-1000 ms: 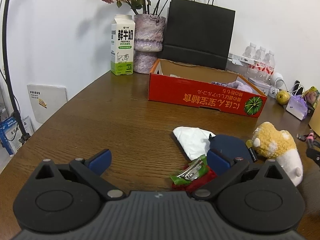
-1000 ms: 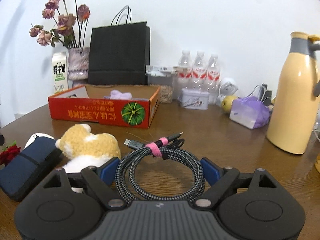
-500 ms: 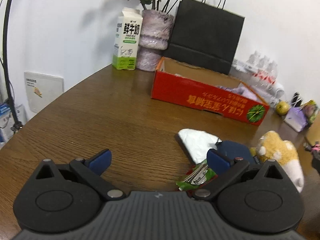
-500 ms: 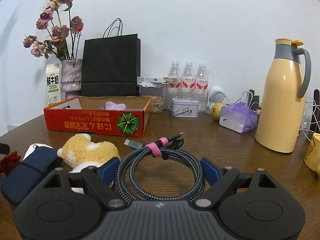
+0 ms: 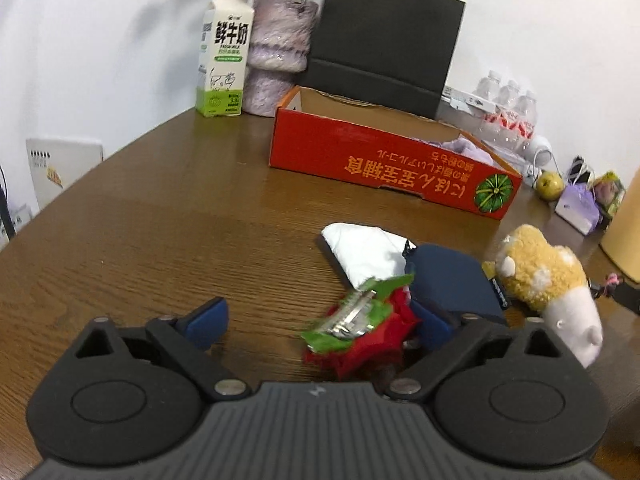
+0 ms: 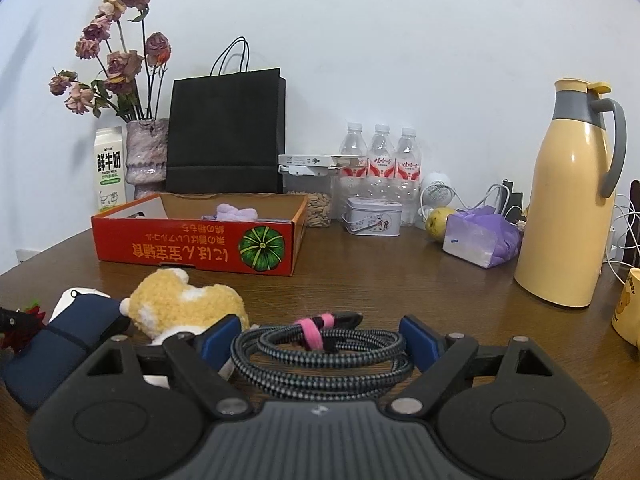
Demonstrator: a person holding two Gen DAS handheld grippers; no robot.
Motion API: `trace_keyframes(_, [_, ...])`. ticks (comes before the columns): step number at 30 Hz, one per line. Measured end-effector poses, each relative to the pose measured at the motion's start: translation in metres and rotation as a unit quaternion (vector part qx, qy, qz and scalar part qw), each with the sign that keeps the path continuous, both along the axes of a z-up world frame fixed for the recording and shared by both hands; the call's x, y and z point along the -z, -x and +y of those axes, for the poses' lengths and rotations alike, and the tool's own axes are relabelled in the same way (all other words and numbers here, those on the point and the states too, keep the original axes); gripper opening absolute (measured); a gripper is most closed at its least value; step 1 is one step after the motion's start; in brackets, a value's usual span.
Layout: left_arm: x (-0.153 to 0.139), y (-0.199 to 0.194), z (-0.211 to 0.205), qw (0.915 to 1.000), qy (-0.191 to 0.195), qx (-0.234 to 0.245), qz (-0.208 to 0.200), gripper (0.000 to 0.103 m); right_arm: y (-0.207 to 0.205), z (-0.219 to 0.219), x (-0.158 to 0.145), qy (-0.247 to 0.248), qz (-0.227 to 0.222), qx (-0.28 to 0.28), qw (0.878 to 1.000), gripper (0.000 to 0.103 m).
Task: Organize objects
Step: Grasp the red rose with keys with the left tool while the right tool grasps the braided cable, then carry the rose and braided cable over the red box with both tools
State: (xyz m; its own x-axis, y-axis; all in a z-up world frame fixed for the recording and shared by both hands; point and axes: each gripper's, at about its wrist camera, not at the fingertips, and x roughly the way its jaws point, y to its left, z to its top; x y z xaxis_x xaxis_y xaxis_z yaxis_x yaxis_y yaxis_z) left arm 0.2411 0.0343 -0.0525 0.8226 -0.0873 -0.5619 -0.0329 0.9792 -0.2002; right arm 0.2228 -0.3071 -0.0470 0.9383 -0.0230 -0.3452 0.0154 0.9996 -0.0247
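Observation:
My left gripper (image 5: pixel 320 320) is open, low over the wooden table, with a red and green snack packet (image 5: pixel 360 328) lying between its fingers, close to the right one. A white packet (image 5: pixel 364 252), a navy pouch (image 5: pixel 452 276) and a yellow plush toy (image 5: pixel 540 276) lie just beyond. My right gripper (image 6: pixel 320 334) is open around a coiled braided cable (image 6: pixel 320 348) with a pink tie. The red cardboard box (image 6: pixel 192 244) stands behind, with a purple cloth (image 6: pixel 236 213) inside.
Along the back wall stand a milk carton (image 5: pixel 222 60), a vase (image 5: pixel 276 56), a black paper bag (image 6: pixel 226 136), water bottles (image 6: pixel 378 160), a tin (image 6: pixel 374 222) and a yellow thermos (image 6: pixel 568 200). A purple packet (image 6: pixel 480 236) and a yellow mug (image 6: pixel 628 308) sit right.
My left gripper has moved forward and right, so the snack packet now lies between its fingers. My right gripper has dropped lower around the cable, which now sits between its fingers.

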Motion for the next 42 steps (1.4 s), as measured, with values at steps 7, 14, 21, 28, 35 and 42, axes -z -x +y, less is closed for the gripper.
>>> trace_keyframes(7, [0.0,0.002,-0.005,0.9988,0.019,0.044,-0.009,0.051,0.001,0.001,-0.001,0.003,-0.003,-0.007,1.0,0.086])
trace_keyframes(14, [-0.007,0.012,-0.008,0.9988,-0.005,0.027,-0.041,0.051,0.003,0.002,-0.001,0.004,-0.008,-0.007,1.0,0.085])
trace_keyframes(21, [-0.009,0.016,-0.005,0.9985,-0.014,0.01,-0.052,0.051,0.005,0.002,-0.002,0.006,-0.014,-0.007,1.0,0.083])
trace_keyframes(28, [-0.01,0.017,-0.003,0.9984,-0.013,0.0,-0.055,0.051,0.008,0.002,-0.003,0.005,-0.023,-0.006,1.0,0.081])
trace_keyframes(35, [-0.011,0.019,-0.003,0.9979,-0.018,-0.006,-0.062,0.051,0.013,0.002,-0.004,0.002,-0.036,-0.002,0.999,0.081])
trace_keyframes(42, [-0.014,0.022,-0.003,0.9968,-0.026,-0.025,-0.072,0.051,0.017,0.002,-0.008,-0.006,-0.052,0.003,0.999,0.081])
